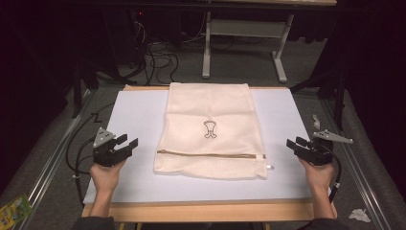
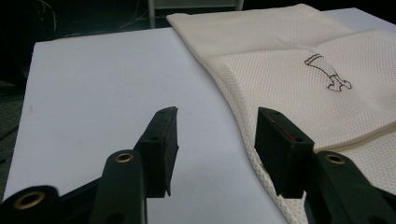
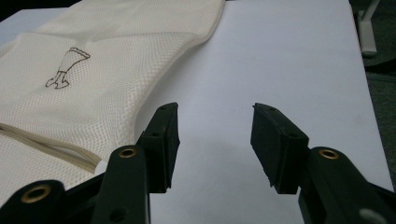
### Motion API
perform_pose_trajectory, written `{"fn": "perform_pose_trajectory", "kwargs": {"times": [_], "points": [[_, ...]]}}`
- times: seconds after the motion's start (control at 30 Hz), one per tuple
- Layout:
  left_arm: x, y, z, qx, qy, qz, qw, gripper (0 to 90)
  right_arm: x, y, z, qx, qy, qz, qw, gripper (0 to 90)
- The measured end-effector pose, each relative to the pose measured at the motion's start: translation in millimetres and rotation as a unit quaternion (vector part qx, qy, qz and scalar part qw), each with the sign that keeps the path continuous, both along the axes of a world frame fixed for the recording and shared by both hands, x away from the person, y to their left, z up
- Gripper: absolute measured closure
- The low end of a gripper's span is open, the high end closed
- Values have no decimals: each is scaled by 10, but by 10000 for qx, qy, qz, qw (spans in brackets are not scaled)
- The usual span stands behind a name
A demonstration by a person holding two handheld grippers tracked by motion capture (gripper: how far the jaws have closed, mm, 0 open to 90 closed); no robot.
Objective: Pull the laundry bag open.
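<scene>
A cream mesh laundry bag (image 1: 210, 132) lies flat in the middle of the white board (image 1: 134, 115), with a small dark printed figure (image 1: 209, 129) on it and a zipper (image 1: 210, 154) running across near its front edge. My left gripper (image 1: 125, 142) hovers left of the bag's front corner, open, nothing between its jaws; the bag (image 2: 299, 70) lies ahead to the right of that gripper (image 2: 217, 135). At the bag's right, my right gripper (image 1: 294, 143) is open too and apart from the bag (image 3: 93, 70), with bare board between the jaws of this gripper (image 3: 215, 137).
The white board rests on a wooden table (image 1: 206, 211). Behind the table stand a white frame's legs (image 1: 207, 48) and tangled cables (image 1: 158, 57) on the grey floor. A green packet (image 1: 12, 211) lies on the floor at lower left, crumpled paper (image 1: 359, 214) at lower right.
</scene>
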State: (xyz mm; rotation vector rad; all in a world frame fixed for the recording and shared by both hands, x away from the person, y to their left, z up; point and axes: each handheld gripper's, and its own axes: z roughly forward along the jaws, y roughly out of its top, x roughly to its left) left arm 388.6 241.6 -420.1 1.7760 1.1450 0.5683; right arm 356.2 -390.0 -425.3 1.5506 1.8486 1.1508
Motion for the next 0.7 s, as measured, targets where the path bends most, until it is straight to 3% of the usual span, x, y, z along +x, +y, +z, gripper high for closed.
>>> {"fn": "perform_pose_trajectory", "kwargs": {"times": [0.7], "points": [[86, 42, -138, -98, 96, 71, 9999, 482, -7, -99, -171, 46, 123, -145, 9998, 542]]}}
